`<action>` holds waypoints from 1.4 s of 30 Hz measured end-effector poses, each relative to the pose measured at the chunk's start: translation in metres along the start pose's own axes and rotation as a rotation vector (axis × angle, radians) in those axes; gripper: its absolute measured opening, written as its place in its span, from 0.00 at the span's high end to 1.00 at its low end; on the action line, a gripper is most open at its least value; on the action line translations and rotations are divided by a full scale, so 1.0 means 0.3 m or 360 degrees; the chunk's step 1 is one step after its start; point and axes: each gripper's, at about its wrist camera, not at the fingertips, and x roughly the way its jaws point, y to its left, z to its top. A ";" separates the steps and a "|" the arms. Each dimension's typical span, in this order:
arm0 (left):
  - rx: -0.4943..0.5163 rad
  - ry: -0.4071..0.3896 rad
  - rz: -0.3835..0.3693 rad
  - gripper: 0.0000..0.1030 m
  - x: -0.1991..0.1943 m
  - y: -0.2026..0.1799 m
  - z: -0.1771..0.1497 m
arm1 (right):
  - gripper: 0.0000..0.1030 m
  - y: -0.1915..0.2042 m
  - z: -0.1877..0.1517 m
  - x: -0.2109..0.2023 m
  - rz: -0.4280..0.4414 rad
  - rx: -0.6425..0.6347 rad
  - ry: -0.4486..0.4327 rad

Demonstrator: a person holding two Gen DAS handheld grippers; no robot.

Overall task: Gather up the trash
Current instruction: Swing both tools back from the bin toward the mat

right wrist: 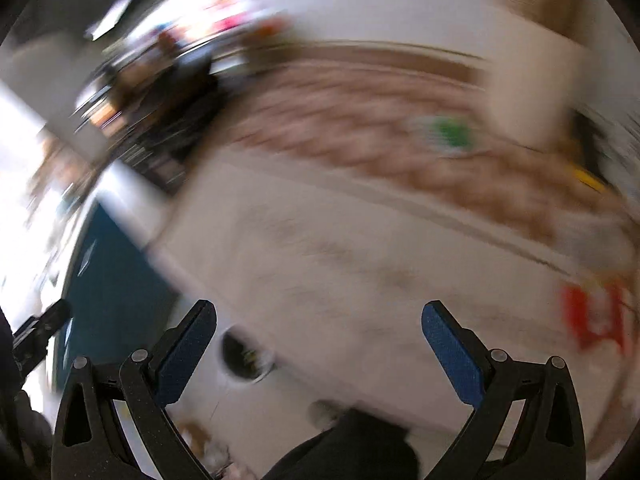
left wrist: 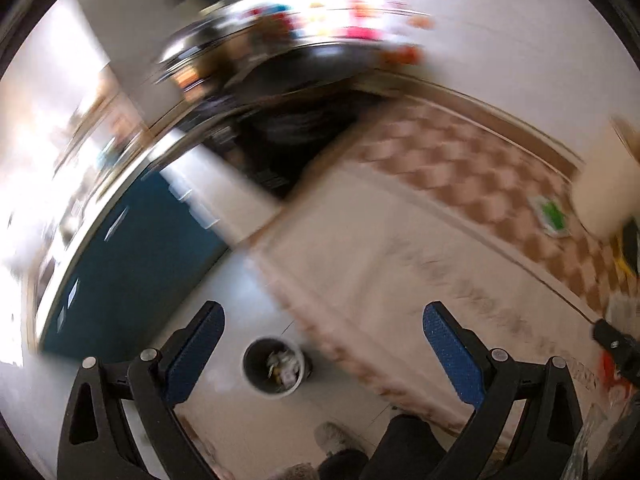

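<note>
A small round waste bin (left wrist: 273,365) with crumpled paper inside stands on the pale floor beside a bed; the right wrist view shows the same bin (right wrist: 245,357) blurred. My left gripper (left wrist: 324,354) hangs above the bin and bed edge, open, with nothing between its blue pads. My right gripper (right wrist: 320,350) is also open and holds nothing. On the bed lie a green-and-white packet (left wrist: 551,216), which is the green smear (right wrist: 450,132) in the right wrist view, and a red-and-white wrapper (right wrist: 594,318) at the right. Both views are motion-blurred.
The bed (left wrist: 400,240) has a cream cover and a checkered brown blanket (left wrist: 472,168). A blue cabinet (left wrist: 120,264) stands left of the bin. A white pillow (left wrist: 604,184) sits at the right. A person's dark trouser leg (left wrist: 404,448) and slipper (left wrist: 336,436) show at the bottom.
</note>
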 end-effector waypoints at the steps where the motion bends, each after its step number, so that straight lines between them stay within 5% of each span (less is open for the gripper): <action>1: 0.0078 -0.0016 -0.0016 0.01 0.006 -0.094 0.024 | 0.00 -0.145 0.019 -0.013 -0.0094 0.0125 -0.0011; 5: 0.0316 -0.0056 -0.0062 0.01 0.048 -0.406 0.063 | 0.00 -0.522 0.044 -0.019 -0.0437 0.0379 -0.0003; 8: 0.0462 -0.0067 -0.0032 0.01 0.100 -0.588 0.037 | 0.00 -0.666 0.014 0.033 -0.0679 0.0334 0.0039; 16: 0.0595 0.0129 0.0070 0.01 0.279 -0.715 -0.045 | 0.01 -0.632 -0.167 0.290 -0.1242 -0.0301 0.0172; 20: 0.0594 0.0167 0.0095 0.01 0.315 -0.734 -0.047 | 0.05 -0.612 -0.184 0.310 -0.1402 -0.0451 -0.0006; 24: 0.0583 0.0157 0.0094 0.01 0.324 -0.772 -0.038 | 0.14 -0.623 -0.145 0.324 -0.1430 -0.0442 -0.0099; 27: 0.0568 0.0170 0.0071 0.01 0.333 -0.799 -0.024 | 0.36 -0.648 -0.089 0.329 -0.1386 -0.0342 -0.0129; 29: 0.0548 0.0188 0.0048 0.01 0.350 -0.802 0.004 | 0.64 -0.657 -0.044 0.322 -0.1298 -0.0226 -0.0121; 31: 0.0512 0.0216 0.0015 0.01 0.365 -0.811 0.044 | 0.77 -0.688 0.005 0.320 -0.1170 -0.0083 -0.0094; 35: 0.0392 0.0287 -0.0122 0.01 0.410 -0.825 0.163 | 0.82 -0.759 0.070 0.294 -0.0986 0.0141 -0.0099; 42: 0.0141 0.0609 -0.0516 0.03 0.615 -0.917 0.373 | 0.83 -0.885 0.181 0.245 -0.0615 0.0558 -0.0145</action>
